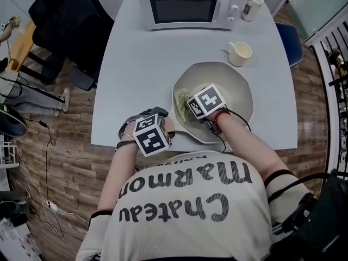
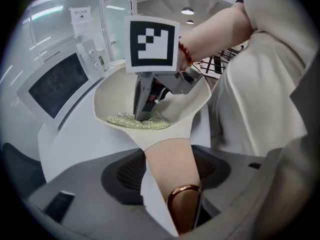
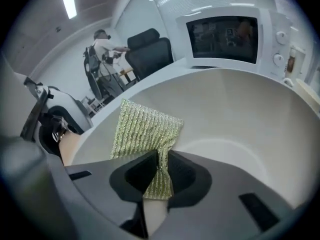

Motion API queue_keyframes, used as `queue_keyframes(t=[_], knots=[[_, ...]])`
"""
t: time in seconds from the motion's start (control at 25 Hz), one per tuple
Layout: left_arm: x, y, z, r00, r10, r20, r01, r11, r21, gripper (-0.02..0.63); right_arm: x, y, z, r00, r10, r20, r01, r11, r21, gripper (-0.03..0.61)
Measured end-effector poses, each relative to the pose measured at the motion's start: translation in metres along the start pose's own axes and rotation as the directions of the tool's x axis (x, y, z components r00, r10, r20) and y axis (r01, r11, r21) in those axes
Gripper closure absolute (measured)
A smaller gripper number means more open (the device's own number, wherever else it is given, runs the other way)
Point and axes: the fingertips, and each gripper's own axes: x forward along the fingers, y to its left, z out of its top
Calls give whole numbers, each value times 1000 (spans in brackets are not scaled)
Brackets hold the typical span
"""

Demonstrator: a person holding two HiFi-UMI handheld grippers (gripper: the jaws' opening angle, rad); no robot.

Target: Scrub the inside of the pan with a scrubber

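Note:
A cream pan (image 1: 234,86) lies on the white table (image 1: 136,64), its handle (image 1: 176,130) pointing toward the front edge. My left gripper (image 1: 163,126) is shut on that handle (image 2: 170,164), whose copper end sits between the jaws (image 2: 172,184). Inside the pan, my right gripper (image 1: 186,109) is shut on a green-gold mesh scrubber (image 1: 180,102). In the right gripper view the scrubber (image 3: 145,129) fans out from the pinched jaws (image 3: 159,171) against the pan's left wall (image 3: 240,119). From the left gripper view, the scrubber (image 2: 135,120) lies flat under the right gripper (image 2: 142,115).
A white microwave (image 1: 190,7) stands at the table's far edge, with a lidded cup (image 1: 253,5) to its right. A cream mug (image 1: 239,53) sits just beyond the pan. A black chair (image 1: 70,20) stands left of the table. A person (image 3: 100,54) is far off.

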Motion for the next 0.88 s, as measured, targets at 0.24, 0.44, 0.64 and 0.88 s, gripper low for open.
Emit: queue_keyframes(t=[0.24, 0.44, 0.64, 0.88], knots=[[1, 0, -3, 1000, 6, -6, -6, 1000, -2, 336, 2, -21, 3, 992, -121, -24, 117, 986, -118, 517], [0, 1, -3, 1000, 6, -5, -6, 1000, -11, 337, 1, -38, 18, 972, -237, 8, 235, 960, -153, 518], [1, 1, -3, 1000, 8, -3, -8, 1000, -15, 337, -10, -78, 6, 913, -401, -78, 370, 892, -258, 528], [0, 2, -3, 1000, 12, -1, -12, 1000, -20, 339, -26, -116, -15, 849, -492, -191, 427, 853, -301, 529]])
